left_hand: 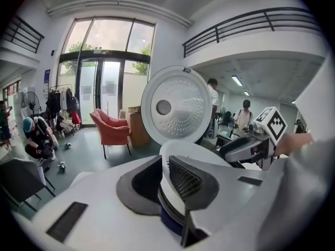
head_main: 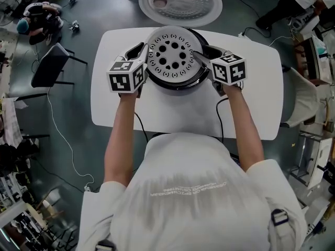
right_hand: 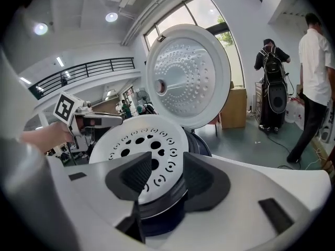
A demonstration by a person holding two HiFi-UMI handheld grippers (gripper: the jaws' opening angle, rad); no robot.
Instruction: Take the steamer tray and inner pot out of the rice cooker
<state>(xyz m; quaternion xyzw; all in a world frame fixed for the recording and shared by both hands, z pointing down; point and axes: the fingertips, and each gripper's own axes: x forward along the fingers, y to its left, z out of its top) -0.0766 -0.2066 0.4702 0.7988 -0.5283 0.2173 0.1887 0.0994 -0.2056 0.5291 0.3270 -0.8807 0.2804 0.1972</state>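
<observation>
Person standing at a white bench (head_main: 251, 101), working w/ a tool in each hand. Cooker (head_main: 175, 84) sitting mid-bench, its round lid (head_main: 180, 1) standing open behind it. Perforated tray (head_main: 170, 56) lying across the cooker's mouth. L tool (left_hand: 164, 163) clenching the tray's left rim, pads pressing on it. R tool (right_hand: 167, 160) sitting released at the opposite rim, jaws standing apart: one pad over the tray, the other outside the cooker wall.
</observation>
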